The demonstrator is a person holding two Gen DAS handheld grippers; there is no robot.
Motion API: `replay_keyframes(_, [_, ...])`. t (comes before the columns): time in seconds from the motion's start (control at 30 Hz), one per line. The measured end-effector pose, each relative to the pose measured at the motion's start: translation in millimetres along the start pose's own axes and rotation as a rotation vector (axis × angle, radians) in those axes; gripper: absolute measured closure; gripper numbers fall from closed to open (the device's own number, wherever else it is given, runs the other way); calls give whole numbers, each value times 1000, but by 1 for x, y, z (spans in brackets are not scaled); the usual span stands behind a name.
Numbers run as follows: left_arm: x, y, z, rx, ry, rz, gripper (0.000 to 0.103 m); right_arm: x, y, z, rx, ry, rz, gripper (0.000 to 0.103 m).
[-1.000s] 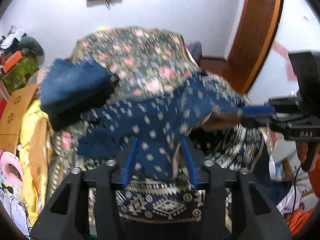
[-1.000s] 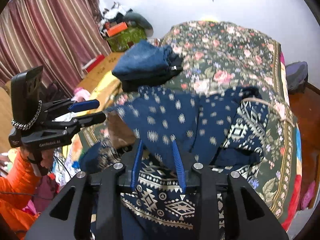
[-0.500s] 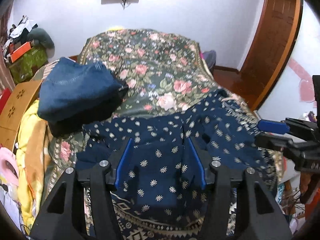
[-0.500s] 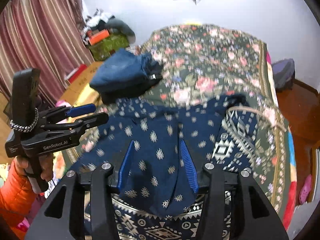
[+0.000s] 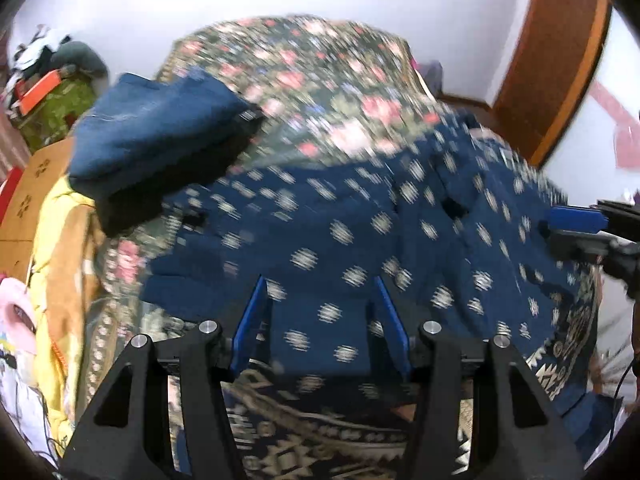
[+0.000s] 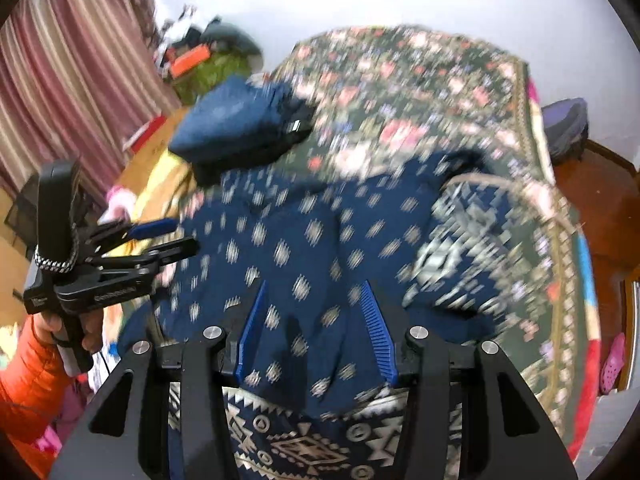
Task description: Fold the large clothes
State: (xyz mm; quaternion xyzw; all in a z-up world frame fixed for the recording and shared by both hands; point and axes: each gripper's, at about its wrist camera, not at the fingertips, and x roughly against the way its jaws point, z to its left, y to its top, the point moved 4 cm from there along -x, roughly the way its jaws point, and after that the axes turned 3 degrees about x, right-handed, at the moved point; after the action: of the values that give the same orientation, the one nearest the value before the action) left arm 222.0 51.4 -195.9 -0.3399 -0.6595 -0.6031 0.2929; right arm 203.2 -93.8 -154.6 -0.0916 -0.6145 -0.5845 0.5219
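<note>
A large dark blue garment [image 5: 340, 220] with cream motifs and a patterned border lies spread across the near part of the floral bed cover [image 5: 320, 60]. My left gripper [image 5: 320, 280] hovers low over its near edge. The blue pads stand apart and the cloth lies flat beneath and between them, not pinched. My right gripper [image 6: 314, 283] is open too, with a loose hump of the garment [image 6: 320, 220] between its fingers. Each gripper also shows in the other's view, the right gripper [image 5: 576, 228] at the right edge and the left gripper [image 6: 160, 236] at the left, held by a hand.
A folded stack of blue jeans [image 5: 160, 128] over dark clothes sits on the bed's left side. Yellow cloth [image 5: 60, 240] and a cardboard box [image 5: 32, 184] lie left of the bed. A curtain [image 6: 60, 60], a wooden door [image 5: 560, 60] and a bag [image 6: 568, 124] surround it.
A second ago both grippers held the garment up off the bed. Since then both have widened their jaws and sunk, and the garment has dropped flat onto the bed.
</note>
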Motion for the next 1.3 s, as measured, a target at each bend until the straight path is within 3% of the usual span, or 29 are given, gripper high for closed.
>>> replay_keyframes(0.2, [19, 17, 62, 147, 83, -84, 40, 22, 19, -32, -111, -45, -95, 59])
replay_keyframes(0.43, [-10, 1, 137, 356, 136, -11, 40, 14, 12, -82, -266, -96, -77, 59])
replay_keyframes(0.53, [-33, -15, 156, 450, 88, 54, 40, 7, 5, -102, -338, -92, -46, 59])
replay_keyframes(0.67, [-67, -33, 168, 551, -30, 128, 40, -11, -4, -121, -422, -52, 15, 59])
replay_keyframes(0.8, [-92, -39, 178, 643, -135, 147, 40, -30, -9, -124, -469, 33, 74, 59])
replay_keyframes(0.87, [-105, -41, 184, 679, -142, 160, 39, -38, -9, -121, -485, 92, 82, 56])
replay_keyframes(0.97, [-126, -47, 187, 754, -210, 162, 37, -42, -4, -116, -464, 90, 68, 50])
replay_keyframes(1.17, [-142, -31, 173, 697, -251, 168, 19, -55, 8, -111, -445, 84, 25, 50])
replay_keyframes(1.23, [-146, -23, 168, 657, -259, 176, 19, -58, 11, -113, -463, 89, 14, 55])
replay_keyframes(1.27, [-147, -19, 166, 648, -268, 178, 26, -58, 13, -112, -470, 92, 11, 59])
replay_keyframes(1.3, [-147, -15, 163, 645, -292, 176, 35, -58, 14, -111, -471, 100, 15, 74])
